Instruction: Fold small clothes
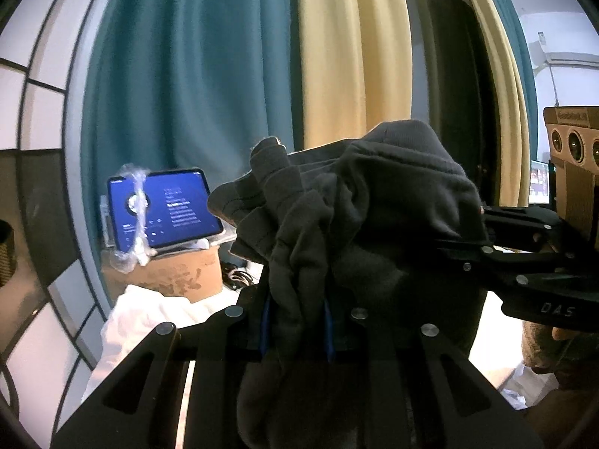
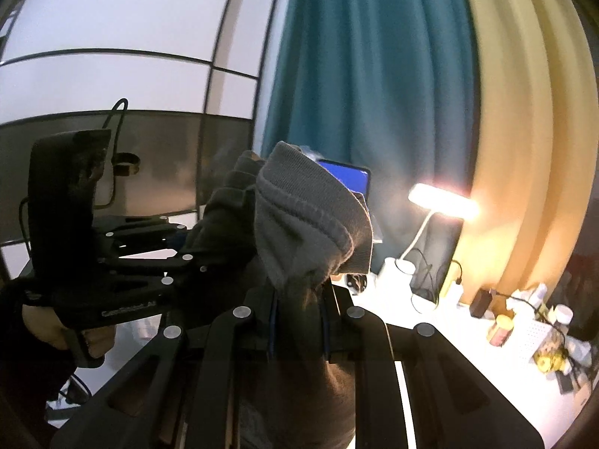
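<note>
A dark grey small garment (image 1: 359, 217) is held up in the air between both grippers, bunched and hanging. My left gripper (image 1: 297, 321) is shut on a gathered fold of it, cloth spilling above and below the blue-padded fingers. My right gripper (image 2: 299, 318) is shut on the garment's ribbed grey hem (image 2: 310, 209), which stands up above the fingers. The right gripper also shows at the right of the left wrist view (image 1: 486, 239), gripping the cloth's far side. The left gripper shows at the left of the right wrist view (image 2: 179, 247).
A tablet (image 1: 164, 209) with a blue screen leans on a cardboard box (image 1: 164, 277) behind the garment. White cloth (image 1: 149, 318) lies below. Teal and cream curtains (image 1: 262, 56) hang behind. A lit desk lamp (image 2: 441, 202) and small bottles (image 2: 524, 321) stand on the white table at right.
</note>
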`<state>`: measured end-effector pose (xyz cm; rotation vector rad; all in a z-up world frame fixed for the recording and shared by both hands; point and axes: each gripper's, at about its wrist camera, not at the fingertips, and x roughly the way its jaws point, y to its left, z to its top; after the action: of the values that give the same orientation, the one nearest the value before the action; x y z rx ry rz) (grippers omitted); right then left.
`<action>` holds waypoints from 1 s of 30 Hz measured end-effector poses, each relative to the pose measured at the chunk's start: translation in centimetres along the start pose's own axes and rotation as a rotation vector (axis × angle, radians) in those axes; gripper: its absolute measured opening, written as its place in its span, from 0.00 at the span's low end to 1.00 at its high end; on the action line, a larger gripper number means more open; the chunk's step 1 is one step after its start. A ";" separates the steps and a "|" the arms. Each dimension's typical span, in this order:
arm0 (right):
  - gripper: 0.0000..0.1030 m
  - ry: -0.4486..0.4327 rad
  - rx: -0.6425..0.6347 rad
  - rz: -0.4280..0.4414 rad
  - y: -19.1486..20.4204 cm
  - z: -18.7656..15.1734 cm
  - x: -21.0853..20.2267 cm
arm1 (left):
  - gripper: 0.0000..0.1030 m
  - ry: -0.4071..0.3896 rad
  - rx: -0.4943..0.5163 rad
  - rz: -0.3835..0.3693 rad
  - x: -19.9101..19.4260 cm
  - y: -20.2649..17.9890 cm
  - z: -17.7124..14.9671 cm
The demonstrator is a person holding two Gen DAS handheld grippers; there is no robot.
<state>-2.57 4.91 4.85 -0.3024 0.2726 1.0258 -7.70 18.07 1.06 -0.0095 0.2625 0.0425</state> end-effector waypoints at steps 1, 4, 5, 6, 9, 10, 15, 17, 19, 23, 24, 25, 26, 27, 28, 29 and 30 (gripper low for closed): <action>0.18 0.006 0.009 -0.007 -0.4 -0.2 0.3 | 0.19 0.005 0.000 -0.005 0.3 0.0 0.0; 0.18 0.018 0.030 -0.022 -1.5 -0.7 1.1 | 0.19 0.021 0.002 -0.023 1.5 -0.2 0.0; 0.18 0.024 0.041 -0.028 -2.1 -1.0 1.5 | 0.19 0.026 0.003 -0.028 1.9 -0.3 0.1; 0.18 0.030 0.053 -0.034 -2.6 -1.2 1.9 | 0.19 0.035 0.004 -0.036 2.5 -0.4 0.1; 0.18 0.050 0.080 -0.043 -4.0 -1.8 3.0 | 0.19 0.059 0.009 -0.051 4.0 -0.6 0.0; 0.18 0.057 0.086 -0.045 -4.5 -2.0 3.4 | 0.19 0.067 0.011 -0.055 4.5 -0.7 0.0; 0.18 0.090 0.119 -0.043 -6.3 -3.0 5.5 | 0.19 0.117 0.010 -0.064 7.2 -0.6 -0.3; 0.18 0.110 0.137 -0.038 -7.1 -3.6 6.8 | 0.19 0.138 0.008 -0.065 8.3 -0.5 -0.5; 0.18 0.127 0.151 -0.033 -7.8 -4.1 7.8 | 0.19 0.161 0.004 -0.066 9.4 -0.3 -0.9; 0.18 0.163 0.178 -0.021 -9.1 -5.2 10.1 | 0.19 0.206 -0.007 -0.067 11.5 0.2 -1.6; 0.18 0.169 0.182 -0.019 -9.3 -5.4 10.5 | 0.19 0.217 -0.010 -0.068 12.0 0.3 -1.8; 0.18 0.178 0.188 -0.015 -9.6 -5.7 11.1 | 0.19 0.229 -0.014 -0.068 12.5 0.5 -2.0; 0.18 0.187 0.193 -0.010 -9.9 -6.0 11.7 | 0.19 0.240 -0.017 -0.067 13.0 0.7 -2.2; 0.18 0.197 0.200 -0.007 -10.1 -6.3 12.4 | 0.19 0.251 -0.020 -0.067 13.5 0.8 -2.5; 0.18 0.207 0.205 -0.004 -10.4 -6.5 12.9 | 0.19 0.263 -0.024 -0.068 14.0 1.0 -2.7; 0.18 0.215 0.210 -0.001 -10.5 -6.7 13.4 | 0.19 0.274 -0.027 -0.069 14.5 1.2 -3.0; 0.18 0.225 0.216 0.002 -10.8 -7.0 14.0 | 0.19 0.285 -0.029 -0.068 14.9 1.3 -3.2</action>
<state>13.08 8.16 -5.40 -0.2211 0.5828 0.9553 5.83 19.97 -5.92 -0.0539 0.5463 -0.0233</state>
